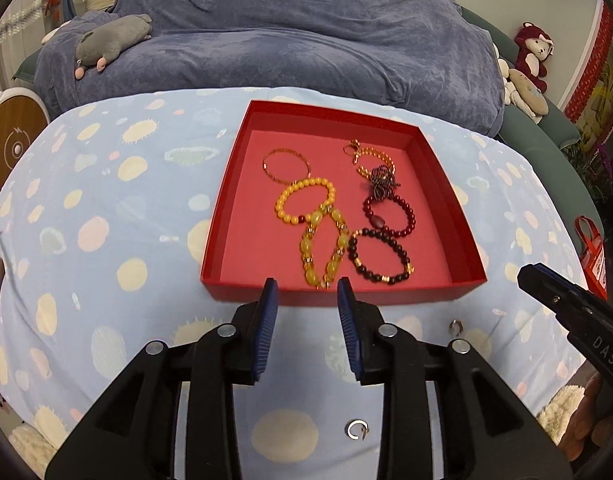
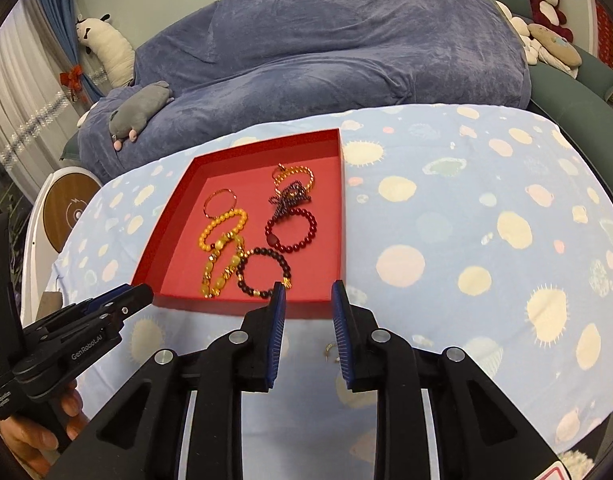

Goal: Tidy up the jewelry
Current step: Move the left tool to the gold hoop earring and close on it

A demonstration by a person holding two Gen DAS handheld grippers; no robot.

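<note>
A red tray [image 1: 226, 216] [image 2: 168, 220] sits on the spotted blue cloth and holds several bead bracelets: yellow [image 1: 304, 188], amber [image 1: 322, 254], dark red [image 1: 390, 216], black [image 1: 380, 258] and a thin gold bangle [image 1: 286, 166]. My left gripper [image 1: 307, 288] is open and empty just before the tray's near wall. My right gripper [image 2: 308, 292] is open and empty at the tray's near right corner. Two small silver rings lie on the cloth: one [image 1: 356, 429] under the left gripper, one [image 1: 455, 326] to its right. A small ring [image 2: 329, 348] shows between the right fingers.
A blue-covered sofa [image 1: 306, 32] with a grey plush [image 1: 114, 40] stands behind the table. Plush toys [image 1: 532, 56] sit at the far right. A round wooden device [image 1: 10, 144] is at the left. A red bag [image 1: 592, 252] hangs at the right.
</note>
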